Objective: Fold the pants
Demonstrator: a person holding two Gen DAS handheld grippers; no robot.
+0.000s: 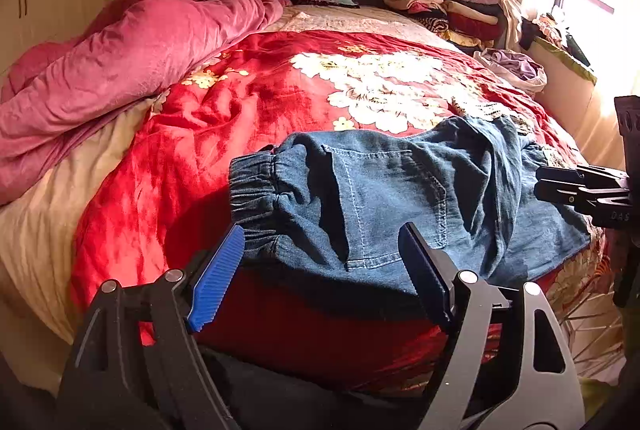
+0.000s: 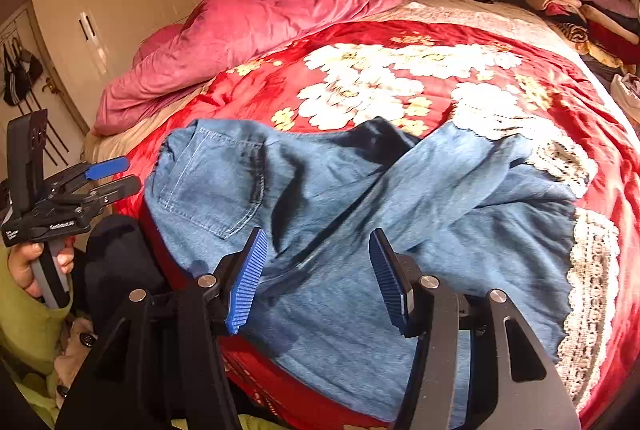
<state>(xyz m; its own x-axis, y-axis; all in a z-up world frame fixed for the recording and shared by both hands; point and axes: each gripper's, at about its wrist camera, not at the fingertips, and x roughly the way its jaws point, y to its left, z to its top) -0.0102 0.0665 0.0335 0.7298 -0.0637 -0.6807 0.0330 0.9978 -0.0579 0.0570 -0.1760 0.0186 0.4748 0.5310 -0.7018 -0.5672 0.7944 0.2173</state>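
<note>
The jeans [image 1: 400,198] are lying crumpled on the red bedspread [image 1: 248,102], near the bed's foot edge. The left hand-held gripper [image 1: 320,278] and right hand-held gripper [image 2: 318,278] are hovering released, grasping nothing. Folds are hiding the legs' layout; the hems are hard to make out.

The pants [image 1: 400,198] are matt blue denim with pale topstitching and a gathered elastic waistband. The bedspread [image 1: 248,102] beneath is glossy red satin-like cloth, edged in rough cream lace [image 2: 588,294]. The pink duvet [image 1: 120,46] looks soft and velvety. The left gripper [image 1: 320,262] and right gripper [image 2: 318,270] are matt black plastic with ribbed blue pads [image 2: 246,282] and shiny metal pins.
</note>
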